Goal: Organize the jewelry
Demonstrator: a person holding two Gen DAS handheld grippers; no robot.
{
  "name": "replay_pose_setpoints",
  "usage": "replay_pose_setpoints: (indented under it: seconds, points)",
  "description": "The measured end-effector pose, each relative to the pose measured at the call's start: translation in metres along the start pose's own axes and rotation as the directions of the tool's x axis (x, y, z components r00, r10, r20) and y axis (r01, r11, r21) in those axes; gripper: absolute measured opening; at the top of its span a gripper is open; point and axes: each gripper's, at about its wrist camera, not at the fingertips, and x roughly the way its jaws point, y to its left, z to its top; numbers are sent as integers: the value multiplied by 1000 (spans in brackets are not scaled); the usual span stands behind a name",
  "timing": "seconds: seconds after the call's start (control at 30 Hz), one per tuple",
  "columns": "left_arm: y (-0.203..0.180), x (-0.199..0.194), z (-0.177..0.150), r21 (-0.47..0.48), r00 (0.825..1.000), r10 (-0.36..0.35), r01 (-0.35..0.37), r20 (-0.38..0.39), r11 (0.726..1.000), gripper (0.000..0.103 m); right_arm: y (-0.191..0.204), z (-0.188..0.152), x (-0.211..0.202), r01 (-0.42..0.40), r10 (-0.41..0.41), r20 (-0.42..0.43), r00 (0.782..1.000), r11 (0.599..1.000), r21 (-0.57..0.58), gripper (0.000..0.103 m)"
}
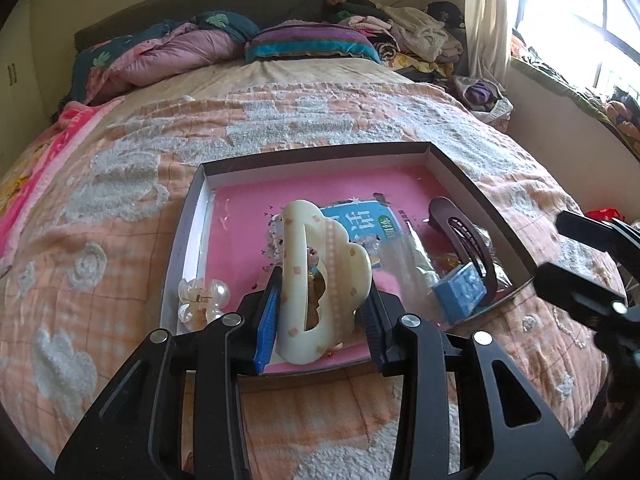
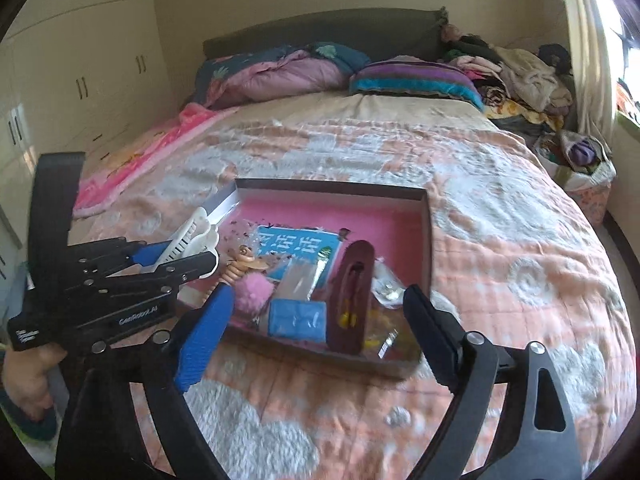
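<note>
Now we see the cream hair claw [image 1: 324, 280] pinched upright in our left gripper [image 1: 322, 316] above the near edge of the pink-lined box [image 1: 480, 196] on the quilted bed [image 1: 120, 184], while our right gripper [image 2: 316, 340] gapes wide and empty nearby.

right gripper [image 2: 316, 332]: jaws wide apart, nothing between the pads, near edge of box just past the tips
box [image 2: 426, 236]: shallow, pink floor, sits on bedspread [image 2: 500, 248]
in box: maroon hair claw [image 2: 352, 300] upright, blue block [image 2: 296, 318] just left of it, pink pom-pom [image 2: 254, 292], blue card [image 2: 296, 248]
left gripper [image 2: 176, 264]: at left, clamped on cream hair clip [image 2: 196, 236], over box's left edge
hand [image 2: 28, 372]: lower left, on the left gripper's handle
</note>
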Motion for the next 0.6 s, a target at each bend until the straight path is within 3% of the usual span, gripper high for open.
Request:
replay_pose_setpoints:
  seconds: [0.07,0.3,0.43,0.6]
  points:
    - [-1,-7,0,0,999,16,-16,29,1000,50,-5,-4,-12,8,-8,5,1000,1000,22,89]
    - [-2,-23,3,-52,998,30,-27,48,998,70,-20,-14,-64,52,-58,76,995,996,74,96]
    - [-6,-49,6,-107,995,35,-25,94,994,90,-28,-19,-99,63,-76,133,988,994,94,97]
    - [-17,-74,6,-82,992,51,-41,117,996,93,-32,-21,-133,85,-102,191,976,992,96,97]
